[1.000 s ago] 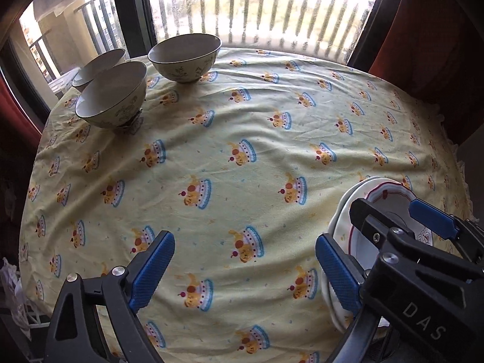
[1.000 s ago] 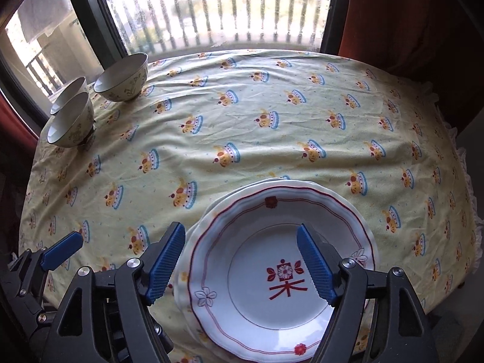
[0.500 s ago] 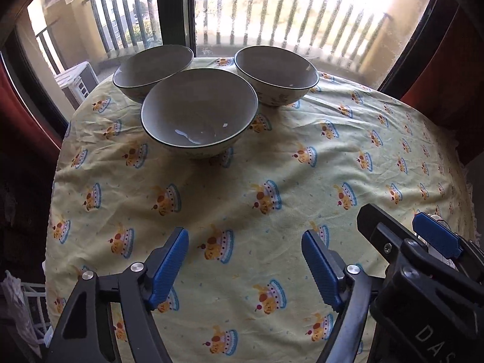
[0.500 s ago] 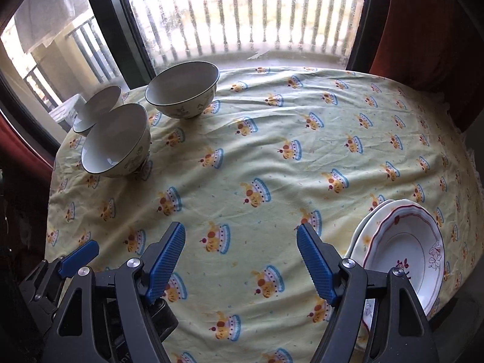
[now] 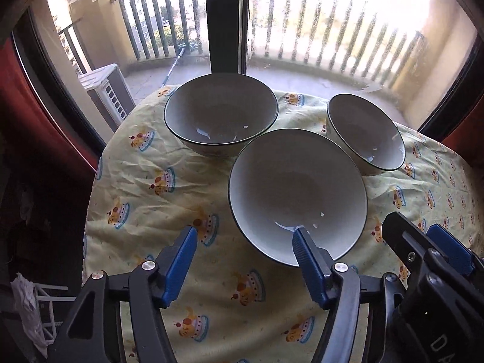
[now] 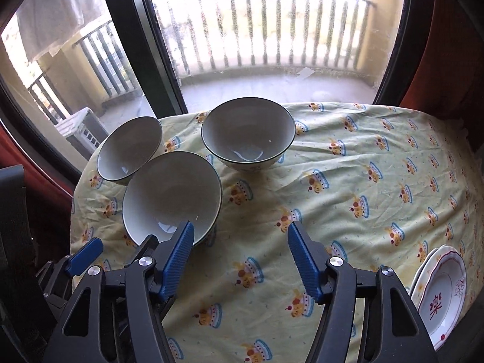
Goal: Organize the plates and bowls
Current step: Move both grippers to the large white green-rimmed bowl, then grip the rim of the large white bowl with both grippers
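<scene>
Three grey-white bowls stand on the yellow patterned tablecloth near the window. In the left wrist view the nearest bowl [image 5: 298, 193] is just ahead of my open left gripper [image 5: 245, 242]; its right finger reaches the bowl's near rim. The other two bowls [image 5: 220, 113] [image 5: 367, 134] stand behind. In the right wrist view the same bowls [image 6: 172, 195] [image 6: 248, 133] [image 6: 130, 148] lie ahead and to the left of my open, empty right gripper [image 6: 240, 239]. A stack of white red-rimmed plates [image 6: 440, 293] sits at the table's right edge.
The round table [image 6: 363, 181] stands against a balcony window with dark frames. The table edge drops off at the left [image 5: 90, 199]. The right gripper's body [image 5: 435, 272] shows at the lower right of the left wrist view.
Both grippers have moved forward and left across the table toward the bowls, away from the plate stack. The bowls now loom large; both grippers stay open.
</scene>
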`<act>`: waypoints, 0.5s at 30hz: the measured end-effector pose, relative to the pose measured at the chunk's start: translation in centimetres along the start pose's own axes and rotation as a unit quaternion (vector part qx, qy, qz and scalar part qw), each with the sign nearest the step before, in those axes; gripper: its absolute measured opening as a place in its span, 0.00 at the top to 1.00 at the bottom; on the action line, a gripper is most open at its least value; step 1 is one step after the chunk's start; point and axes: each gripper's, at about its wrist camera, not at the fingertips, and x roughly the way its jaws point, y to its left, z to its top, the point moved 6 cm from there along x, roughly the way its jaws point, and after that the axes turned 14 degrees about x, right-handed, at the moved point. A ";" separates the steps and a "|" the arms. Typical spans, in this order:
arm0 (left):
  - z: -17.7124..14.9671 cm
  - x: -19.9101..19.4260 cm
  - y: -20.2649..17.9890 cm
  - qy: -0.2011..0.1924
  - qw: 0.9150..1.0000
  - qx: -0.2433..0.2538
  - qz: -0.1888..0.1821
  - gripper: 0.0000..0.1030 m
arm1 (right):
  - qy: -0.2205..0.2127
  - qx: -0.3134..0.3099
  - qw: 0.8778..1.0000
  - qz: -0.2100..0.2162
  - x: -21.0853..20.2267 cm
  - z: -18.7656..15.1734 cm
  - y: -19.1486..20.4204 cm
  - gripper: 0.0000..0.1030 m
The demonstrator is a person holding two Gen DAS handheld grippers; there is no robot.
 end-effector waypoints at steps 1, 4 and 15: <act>0.3 0.5 0.3 0.001 1.000 -0.002 0.000 0.38 | 0.004 0.008 1.000 -0.001 0.6 0.1 0.2 0.39; 1.2 1.6 0.8 0.002 1.000 0.001 0.000 0.46 | 0.015 0.027 1.000 -0.002 2.3 0.7 0.8 0.41; 4.0 4.9 0.9 0.005 0.999 0.015 -0.033 0.57 | 0.035 0.037 0.999 -0.008 6.8 2.8 2.6 0.59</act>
